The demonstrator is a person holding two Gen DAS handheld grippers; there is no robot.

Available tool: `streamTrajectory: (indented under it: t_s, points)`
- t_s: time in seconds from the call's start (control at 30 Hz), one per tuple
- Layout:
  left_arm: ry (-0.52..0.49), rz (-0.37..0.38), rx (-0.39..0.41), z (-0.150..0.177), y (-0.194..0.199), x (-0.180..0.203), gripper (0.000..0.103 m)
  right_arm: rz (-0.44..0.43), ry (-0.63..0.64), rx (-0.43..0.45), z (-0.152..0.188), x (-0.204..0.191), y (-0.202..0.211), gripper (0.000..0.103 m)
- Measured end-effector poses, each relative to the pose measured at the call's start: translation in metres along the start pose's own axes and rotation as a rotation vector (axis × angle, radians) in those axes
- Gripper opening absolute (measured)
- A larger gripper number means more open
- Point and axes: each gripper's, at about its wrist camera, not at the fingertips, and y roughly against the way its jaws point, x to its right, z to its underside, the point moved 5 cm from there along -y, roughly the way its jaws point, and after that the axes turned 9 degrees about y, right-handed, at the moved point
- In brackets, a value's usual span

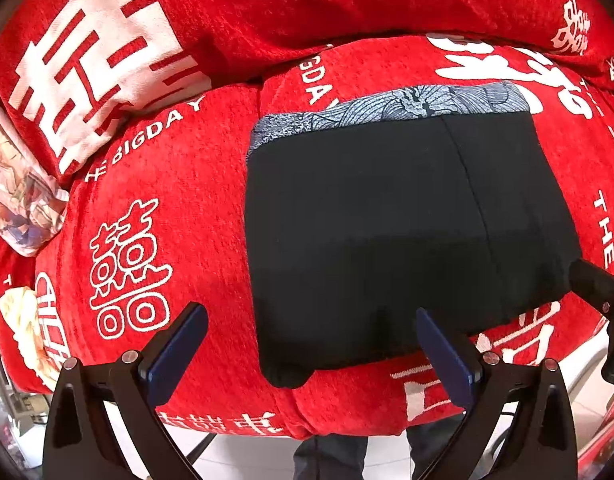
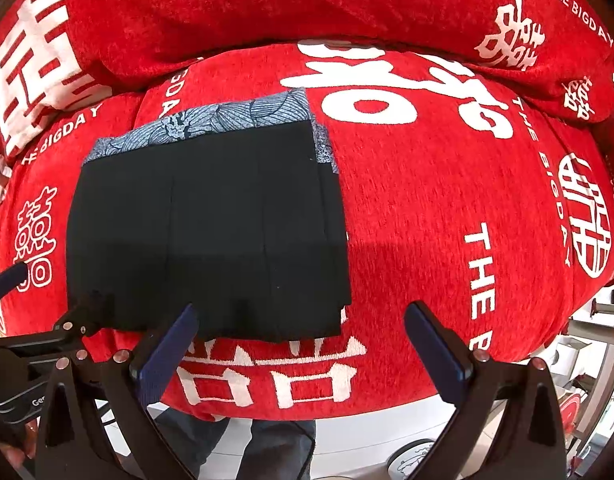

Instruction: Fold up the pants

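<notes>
The black pants [image 1: 407, 232] are lying folded into a compact rectangle on the red sofa cushion [image 1: 179, 184], which is printed with white characters and "THE BIGDAY" lettering. A blue patterned cloth [image 1: 387, 106] is peeking out along the far edge of the pants. The left hand-held gripper [image 1: 311, 344] is hovering at the near edge of the pants with its jaws spread wide, pinching nothing. The right hand-held gripper [image 2: 301, 344] is hanging over the near right corner, likewise spread and gripping nothing.
</notes>
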Motion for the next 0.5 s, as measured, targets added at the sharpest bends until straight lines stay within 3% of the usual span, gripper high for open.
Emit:
streamTrajectory:
  t_s: [0.5]
  points:
    - [0.013,0.008,-0.007,-0.0022,-0.0034,-0.0022,0.103,0.004,0.015,-0.007,-0.0034,-0.0039,-0.0031,0.103]
